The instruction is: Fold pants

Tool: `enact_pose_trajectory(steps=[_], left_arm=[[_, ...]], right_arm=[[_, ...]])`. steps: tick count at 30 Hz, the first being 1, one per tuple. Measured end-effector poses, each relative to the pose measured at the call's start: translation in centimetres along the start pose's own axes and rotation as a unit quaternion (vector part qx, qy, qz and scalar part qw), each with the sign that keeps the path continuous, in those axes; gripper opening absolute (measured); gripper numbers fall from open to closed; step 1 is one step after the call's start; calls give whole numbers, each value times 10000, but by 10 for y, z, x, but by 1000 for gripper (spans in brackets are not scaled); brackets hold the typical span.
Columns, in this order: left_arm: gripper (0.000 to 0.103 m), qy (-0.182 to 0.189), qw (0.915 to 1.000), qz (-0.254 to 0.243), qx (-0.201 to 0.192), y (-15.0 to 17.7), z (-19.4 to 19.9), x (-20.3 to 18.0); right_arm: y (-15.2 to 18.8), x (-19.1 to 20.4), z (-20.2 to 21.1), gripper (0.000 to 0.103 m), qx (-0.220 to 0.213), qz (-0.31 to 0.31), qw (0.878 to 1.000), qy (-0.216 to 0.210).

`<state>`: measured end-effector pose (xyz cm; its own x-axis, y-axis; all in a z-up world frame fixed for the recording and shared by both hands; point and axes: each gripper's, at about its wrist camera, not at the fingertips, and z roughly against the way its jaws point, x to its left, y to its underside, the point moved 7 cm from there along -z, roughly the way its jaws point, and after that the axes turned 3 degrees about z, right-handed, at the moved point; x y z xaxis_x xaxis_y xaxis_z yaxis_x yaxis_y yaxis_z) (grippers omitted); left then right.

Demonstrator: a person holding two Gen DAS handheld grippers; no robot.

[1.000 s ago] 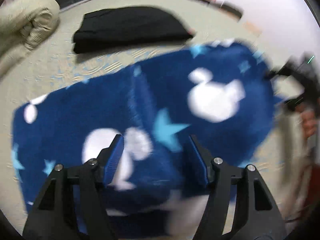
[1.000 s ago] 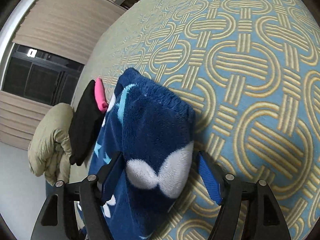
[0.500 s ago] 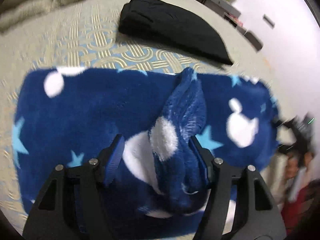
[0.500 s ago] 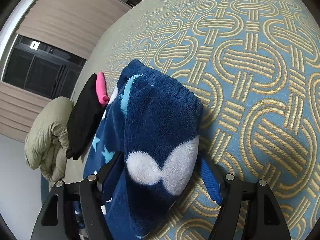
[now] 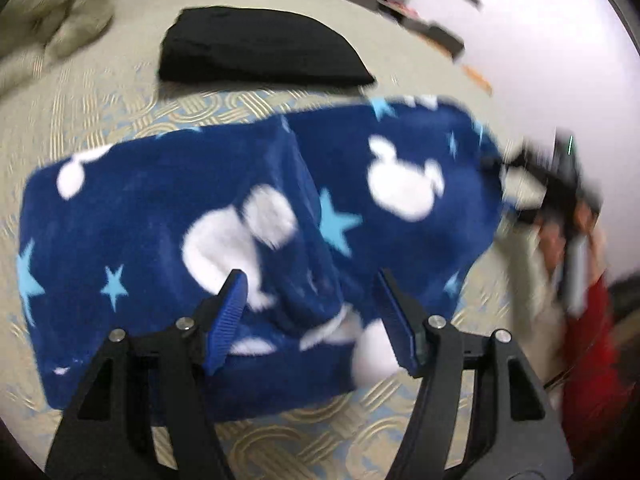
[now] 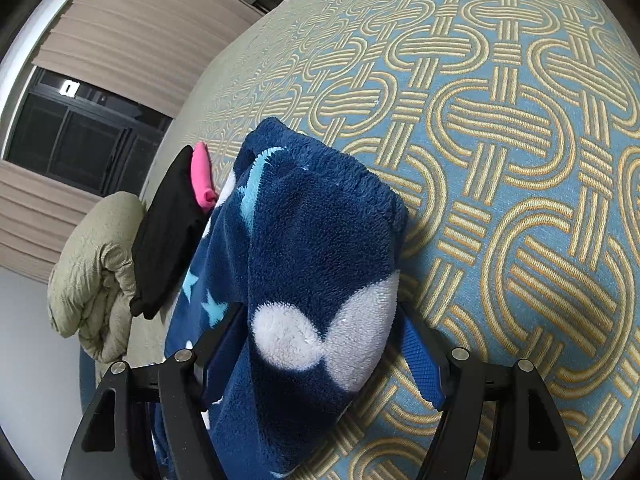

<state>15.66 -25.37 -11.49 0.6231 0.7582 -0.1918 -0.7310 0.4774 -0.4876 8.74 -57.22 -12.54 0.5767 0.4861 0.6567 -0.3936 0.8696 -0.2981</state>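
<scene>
Navy fleece pants with white and pale-blue star motifs (image 5: 168, 216), spread on the patterned bed cover (image 6: 520, 128), each end clenched in the left claw (image 5: 312, 312) and right claw (image 6: 320, 344): carry both edges level to fold squarely.

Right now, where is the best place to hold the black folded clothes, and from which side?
Probably the black folded clothes by their straight stacked left edge, tool coming in level from that side: the layers end together there, while the right end tapers thin.
</scene>
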Motion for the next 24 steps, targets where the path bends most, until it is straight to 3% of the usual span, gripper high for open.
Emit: enact_pose_trajectory(steps=[6, 8, 9, 10, 12, 14, 15, 17, 19, 21, 22, 24], left_arm=[[66, -962, 9920, -815, 77, 5, -36, -12], [52, -1025, 9918, -767, 32, 1, -38, -14], [38, -982, 9935, -584, 9, -4, -34, -9], [30, -838, 9958, -368, -5, -8, -31, -2], [28, -289, 9989, 377, -14, -17, -20, 18], [27, 437, 9927, 1118, -118, -22, -5, 37], [28, 605, 9901, 1261, -151, -22, -1, 39], [31, 828, 9884, 1262, -183, -23, 5, 38], [44, 891, 9907, 1014, -137, -20, 5, 25], [49, 1193, 9893, 842, -27, -14, 3, 5], [56, 1242, 9893, 760, -4, -13, 3, -1], [59, 1196, 9916, 482, -34, -10, 4, -14]], right_arm=[[0, 1, -2, 75, -16, -2, 10000, 29], [0, 1, -1, 75, -7, -14, 10000, 13], [1, 0, -1, 75, -10, -15, 10000, 13], [0, 0, -1, 75, 1, -42, 10000, -16], [0, -2, -1, 75, 12, -91, 9999, -57], [-1, -3, -2, 75, 22, -110, 9999, -69], [-1, -3, -2, 75, 16, -104, 9999, -66], [0, -3, -2, 76, -3, -63, 10000, -35], [0, -2, -2, 76, -17, -35, 10000, -7], [-1, -2, -2, 76, -19, -41, 10000, 8], [-1, -2, -2, 76, -13, -58, 10000, 9], [-2, -2, -2, 76, 10, -109, 9999, -1]])
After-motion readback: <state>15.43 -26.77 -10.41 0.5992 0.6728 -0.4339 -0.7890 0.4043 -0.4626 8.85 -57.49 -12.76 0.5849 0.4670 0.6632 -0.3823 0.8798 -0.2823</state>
